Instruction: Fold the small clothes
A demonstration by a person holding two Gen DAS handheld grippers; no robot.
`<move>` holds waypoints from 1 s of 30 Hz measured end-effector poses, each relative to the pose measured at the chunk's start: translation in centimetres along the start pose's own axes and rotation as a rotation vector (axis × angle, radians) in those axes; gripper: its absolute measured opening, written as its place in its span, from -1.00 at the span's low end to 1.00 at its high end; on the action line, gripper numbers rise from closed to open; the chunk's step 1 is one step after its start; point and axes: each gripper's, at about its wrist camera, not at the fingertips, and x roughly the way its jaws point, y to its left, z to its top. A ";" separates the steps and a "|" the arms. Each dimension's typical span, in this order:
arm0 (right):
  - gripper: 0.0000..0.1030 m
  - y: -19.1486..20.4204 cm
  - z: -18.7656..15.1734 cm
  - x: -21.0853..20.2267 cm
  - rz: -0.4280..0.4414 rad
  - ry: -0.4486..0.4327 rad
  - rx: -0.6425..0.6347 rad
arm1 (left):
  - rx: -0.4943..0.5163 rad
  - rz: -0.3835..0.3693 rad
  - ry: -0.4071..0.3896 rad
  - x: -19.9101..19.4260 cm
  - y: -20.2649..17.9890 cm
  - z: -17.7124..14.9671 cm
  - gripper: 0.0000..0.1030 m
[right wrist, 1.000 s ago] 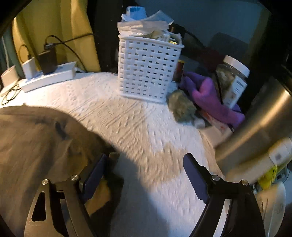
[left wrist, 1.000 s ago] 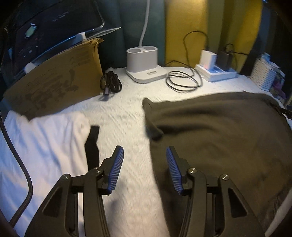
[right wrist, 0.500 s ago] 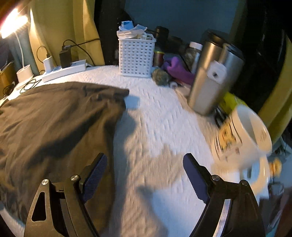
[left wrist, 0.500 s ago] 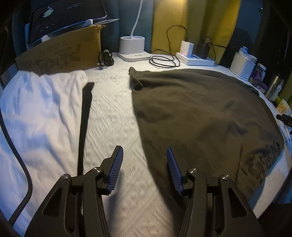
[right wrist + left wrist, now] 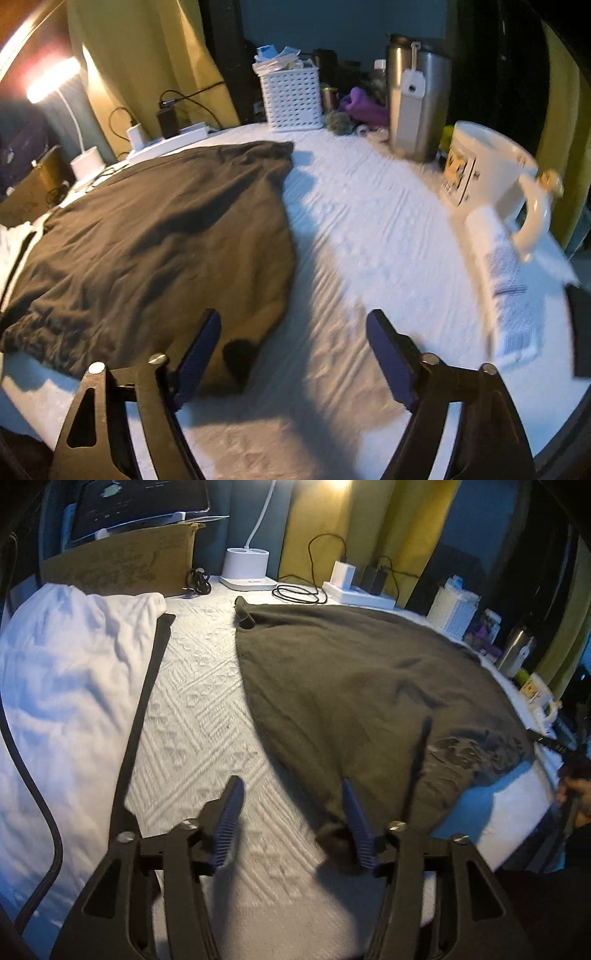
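A dark olive garment (image 5: 362, 686) lies spread flat on the white textured cover (image 5: 199, 716). My left gripper (image 5: 291, 797) hovers low over the garment's near left corner, jaws opening. That corner lies bunched by the right finger (image 5: 356, 823), and the pads are not pressing on it. In the right wrist view the garment (image 5: 159, 236) fills the left half. My right gripper (image 5: 293, 325) hangs over its near right corner, jaws closing. The corner reaches in beside the left finger (image 5: 199, 350), with bare cover under the rest of the gap.
A white cloth (image 5: 66, 672) and a black strap (image 5: 144, 709) lie at the left. Cardboard (image 5: 122, 568), a lamp base (image 5: 245, 566) and a power strip (image 5: 354, 592) line the back. A basket (image 5: 291, 98), steel tumblers (image 5: 417, 103), a mug (image 5: 491, 181) and a white tube (image 5: 506, 288) crowd the right.
Both grippers have drawn back from the garment's far corners to its near corners. The left jaws stand wider than before, the right ones a little narrower.
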 end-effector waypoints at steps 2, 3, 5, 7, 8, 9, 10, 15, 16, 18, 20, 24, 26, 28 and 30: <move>0.50 0.5 -0.4 -0.1 0.002 -0.022 0.014 | -0.010 -0.022 -0.014 -0.5 0.0 -0.4 0.28; 0.50 0.8 -0.5 -0.2 0.001 -0.027 0.022 | -0.015 -0.034 -0.015 -0.7 0.0 -0.6 0.29; 0.44 1.2 -0.6 -0.2 0.018 -0.033 0.042 | -0.016 -0.065 -0.014 -0.8 -0.3 -1.0 0.30; 0.38 2.2 -0.6 0.1 0.034 -0.030 0.032 | 0.004 -0.084 -0.012 -0.8 -0.8 -1.4 0.31; 0.37 2.6 -0.6 0.2 0.041 -0.028 0.024 | 0.013 -0.088 -0.010 -0.7 -1.0 -1.5 0.33; 0.31 3.1 -0.6 0.3 0.055 -0.030 0.016 | 0.021 -0.090 -0.003 -0.5 -1.3 -1.7 0.34; 0.27 3.5 -0.6 0.4 0.049 -0.034 0.012 | 0.022 -0.096 -0.001 -0.4 -1.5 -1.8 0.34; -0.72 3.5 -0.6 0.7 0.045 -0.041 0.026 | 0.077 -0.123 0.005 0.2 -3.0 -2.3 0.33; -0.77 3.3 -0.6 0.6 0.051 -0.045 0.035 | 0.086 -0.123 0.005 0.6 -3.2 -2.4 0.32; -0.83 3.2 -0.5 0.5 0.050 -0.040 0.033 | 0.097 -0.108 0.004 0.9 -3.4 -2.1 -0.42; -0.84 3.5 -0.3 0.1 0.037 -0.044 0.010 | 0.071 -0.124 0.004 0.8 -3.1 -1.6 -0.64; -0.85 4.1 0.9 -1.7 -0.010 -0.077 -0.099 | 0.077 -0.132 -0.039 -1.0 -2.9 -0.6 -0.72; -0.85 4.4 1.4 -2.8 -0.029 -0.092 -0.148 | 0.076 -0.141 -0.049 -2.1 -3.0 0.0 -0.72; -0.85 4.7 1.6 -3.8 -0.042 -0.103 -0.186 | 0.071 -0.140 -0.049 -2.7 -3.0 0.3 -0.72; -0.85 5.0 1.5 -4.4 -0.052 -0.098 -0.214 | 0.056 -0.137 -0.030 -2.7 -2.8 0.2 -0.72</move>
